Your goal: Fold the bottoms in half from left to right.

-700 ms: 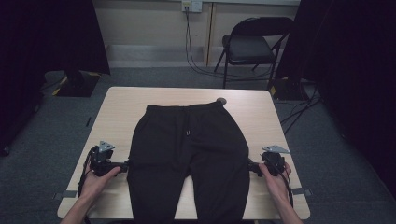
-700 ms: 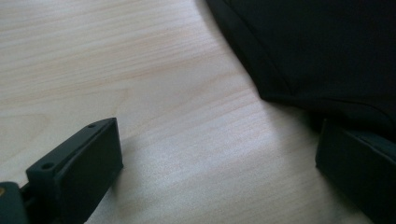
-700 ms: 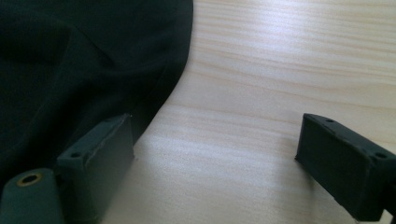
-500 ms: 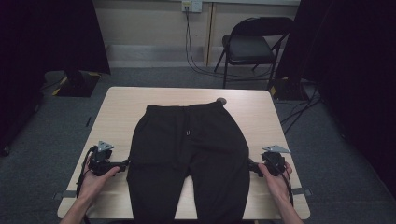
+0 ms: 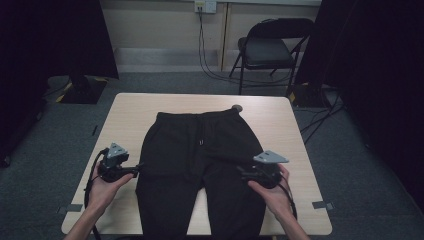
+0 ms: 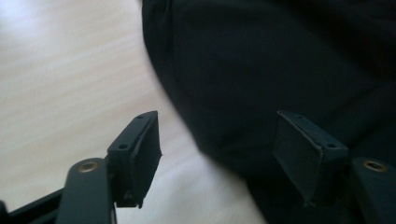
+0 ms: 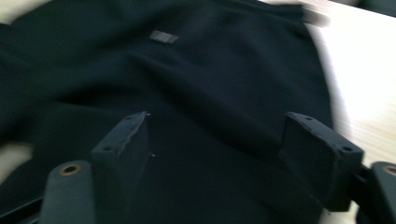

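Flanking black trousers (image 5: 200,170) spread flat on counter (image 5: 280,125): left claw (image 5: 136,170) and right claw (image 5: 242,172) released, positioned to grasp leg edges.

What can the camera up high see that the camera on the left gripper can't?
The high view takes in the whole scene: the full black trousers spread flat, the table, both hands with the left gripper and the right gripper, a folding chair and cables on the floor behind. The left gripper view looks close up along its own two black jaws, which stand open and hold nothing, with the trouser edge running between them. Both views show the black trousers lying on the pale wooden table.
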